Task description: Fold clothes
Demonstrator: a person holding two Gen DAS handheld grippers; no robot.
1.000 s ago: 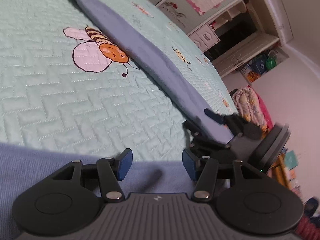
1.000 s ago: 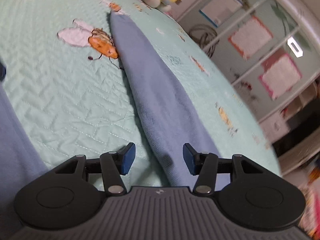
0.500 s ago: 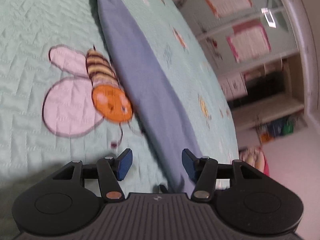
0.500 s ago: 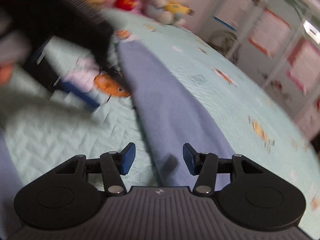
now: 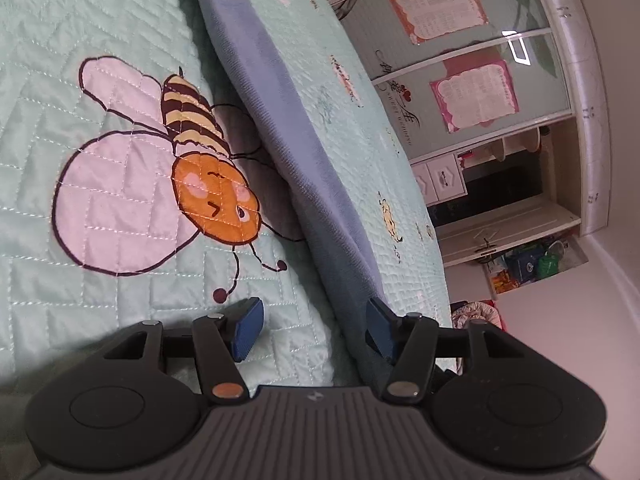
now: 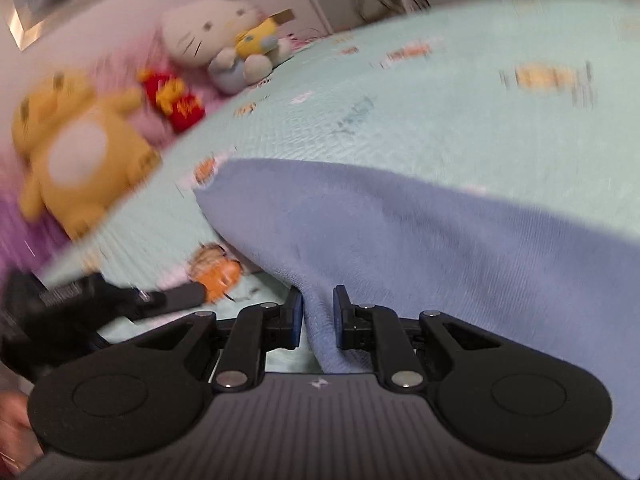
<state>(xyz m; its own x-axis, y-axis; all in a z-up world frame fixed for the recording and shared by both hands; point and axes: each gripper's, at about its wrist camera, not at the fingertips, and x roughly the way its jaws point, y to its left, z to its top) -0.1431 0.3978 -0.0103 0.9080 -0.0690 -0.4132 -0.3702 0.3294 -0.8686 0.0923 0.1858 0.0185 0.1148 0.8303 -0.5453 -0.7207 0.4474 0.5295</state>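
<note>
A long blue garment (image 5: 280, 120) lies as a narrow folded strip across the mint quilt (image 5: 100, 20). My left gripper (image 5: 314, 330) hovers open over the strip's near end; the cloth's edge runs past its right pad without being pinched. In the right wrist view the same blue garment (image 6: 420, 232) fills the foreground, and a fold of its edge rises between the pads of my right gripper (image 6: 318, 316). Those jaws are closing, narrow, with the cloth pressed between them. The left gripper (image 6: 100, 300) shows blurred at the left edge of that view.
An appliquéd bee (image 5: 192, 168) on the quilt sits left of the strip. Plush toys (image 6: 80, 152) line the bed's far side by the wall. A wardrobe with pink posters (image 5: 472, 96) and floor clutter (image 5: 532, 264) stand beyond the bed.
The right gripper swung round toward the toys and its jaws narrowed onto the garment's edge. The left gripper slid along the strip to its near end, still open.
</note>
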